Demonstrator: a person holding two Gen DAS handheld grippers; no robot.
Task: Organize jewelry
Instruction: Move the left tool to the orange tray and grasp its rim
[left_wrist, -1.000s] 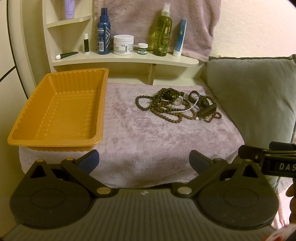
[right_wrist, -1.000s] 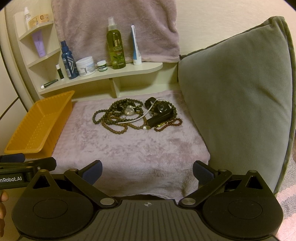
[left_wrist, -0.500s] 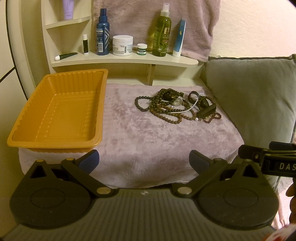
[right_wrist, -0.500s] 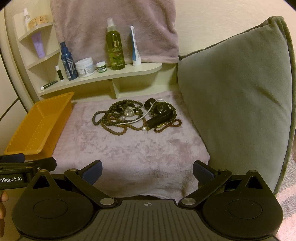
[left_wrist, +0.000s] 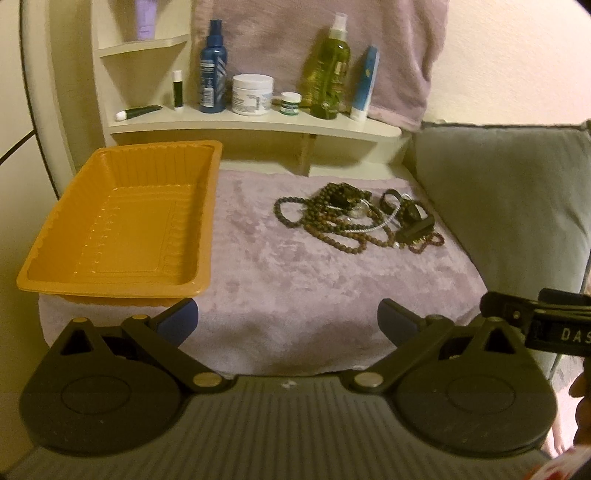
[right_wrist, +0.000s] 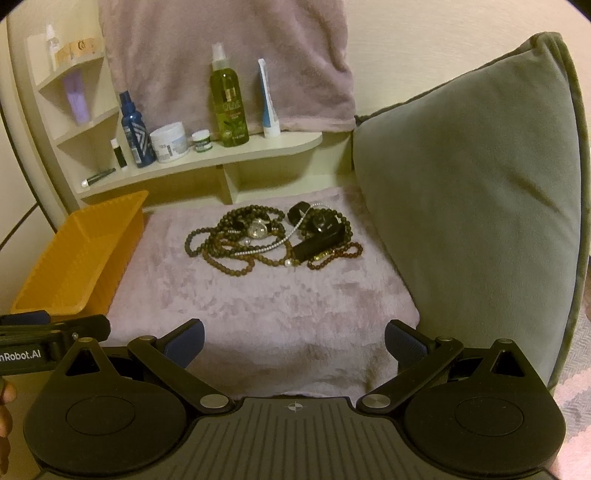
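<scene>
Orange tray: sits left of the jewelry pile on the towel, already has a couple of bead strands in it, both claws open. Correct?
Not quite. The orange tray holds nothing; the left wrist view shows its bare floor. All the jewelry is in one tangled pile on the towel. The rest holds: tray left of the pile, left claw and right claw both open.

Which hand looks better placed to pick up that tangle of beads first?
Probably the right. The bead pile lies almost straight ahead of the right tool, open and empty. For the left tool, also open, the pile sits off to the right, with the orange tray nearer it.
</scene>
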